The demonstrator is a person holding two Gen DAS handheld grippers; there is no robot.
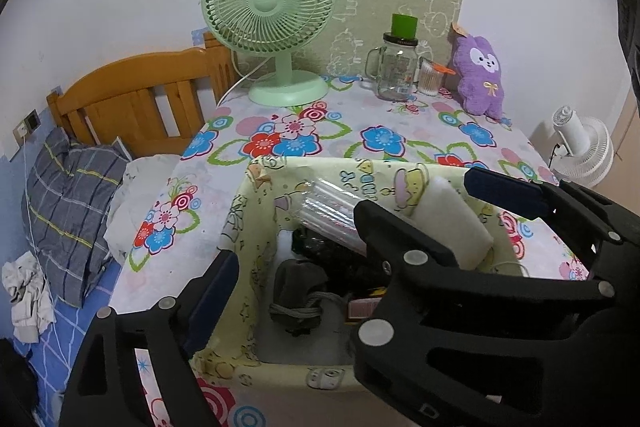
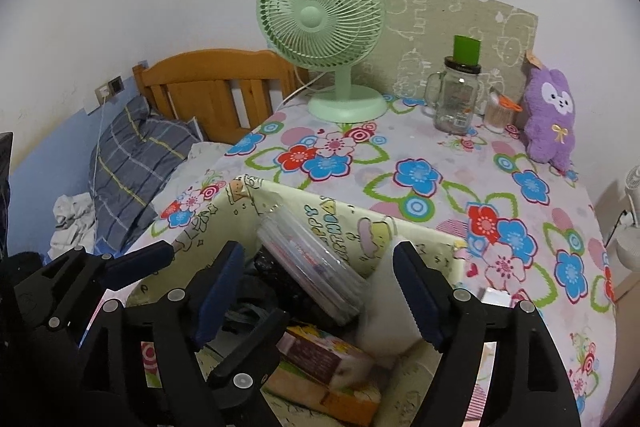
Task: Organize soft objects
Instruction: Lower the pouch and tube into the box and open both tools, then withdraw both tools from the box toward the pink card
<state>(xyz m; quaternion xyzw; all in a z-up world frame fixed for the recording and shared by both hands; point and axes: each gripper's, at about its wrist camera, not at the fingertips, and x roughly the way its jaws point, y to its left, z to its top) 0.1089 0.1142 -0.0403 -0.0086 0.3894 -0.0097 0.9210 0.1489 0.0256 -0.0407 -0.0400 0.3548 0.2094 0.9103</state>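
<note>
A yellow cartoon-print box [image 1: 244,243] [image 2: 344,223] stands on the flowered tabletop [image 1: 380,141]. Both grippers hang over it. In the left wrist view, my left gripper [image 1: 320,275] is open above a dark rolled sock [image 1: 298,291], and the right gripper partly covers its right finger. My right gripper [image 2: 320,291] [image 1: 424,199] is open too. A white soft roll [image 2: 384,311] [image 1: 456,223] leans in the box's right corner, between the jaws and against the right pad [image 2: 416,295]. A purple plush toy [image 1: 478,75] [image 2: 550,119] sits upright at the table's far right.
The box also holds a clear plastic tub [image 2: 312,267] and a pink-brown packet [image 2: 320,355]. A green fan [image 1: 272,27], a glass jar mug [image 1: 394,67] and a swab cup [image 1: 430,79] line the back. A bed with a plaid pillow [image 1: 68,199] lies left.
</note>
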